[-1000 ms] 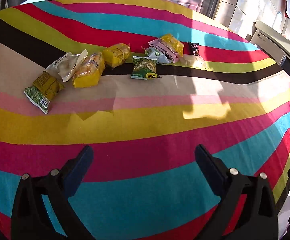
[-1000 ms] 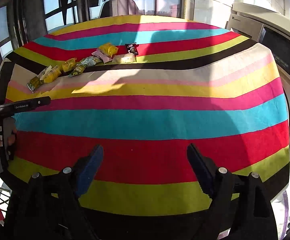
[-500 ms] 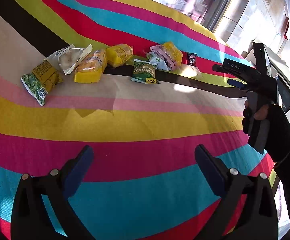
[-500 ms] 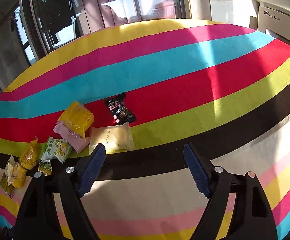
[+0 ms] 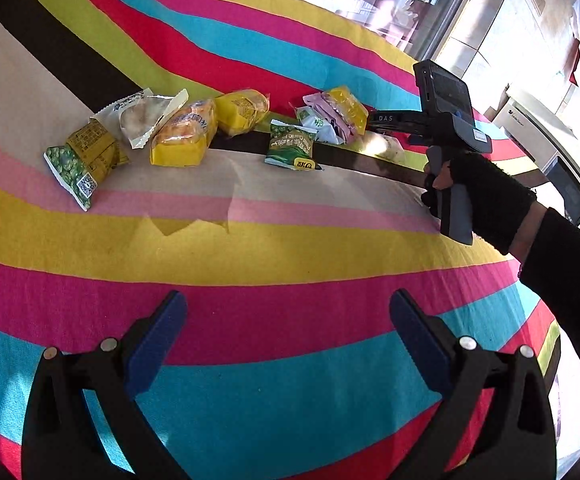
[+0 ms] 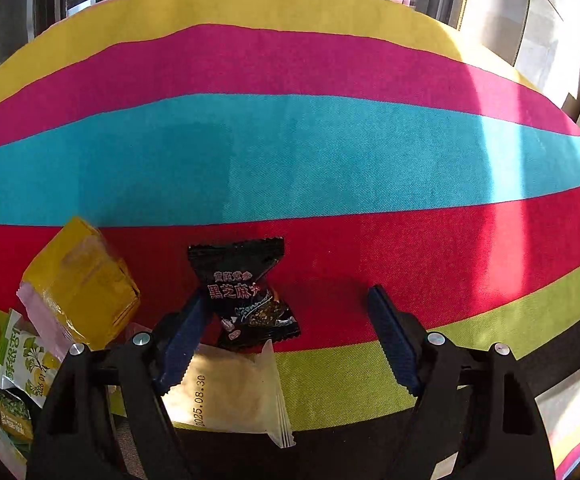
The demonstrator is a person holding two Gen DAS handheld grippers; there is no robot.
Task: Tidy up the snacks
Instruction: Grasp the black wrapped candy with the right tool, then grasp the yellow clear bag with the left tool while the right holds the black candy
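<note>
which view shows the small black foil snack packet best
The right wrist view: the small black foil snack packet lies close, printed face readable, between the open right gripper fingers. In the left wrist view that gripper hides it.

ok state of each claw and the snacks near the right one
right claw: open, jaws have just been closing, above the black packet, not gripping
left claw: open, nothing between its jaws
black packet: sealed, flat on the red stripe
pale packet: sealed, flat, partly under the right claw
yellow packet: sealed, resting on a pink packet
</note>
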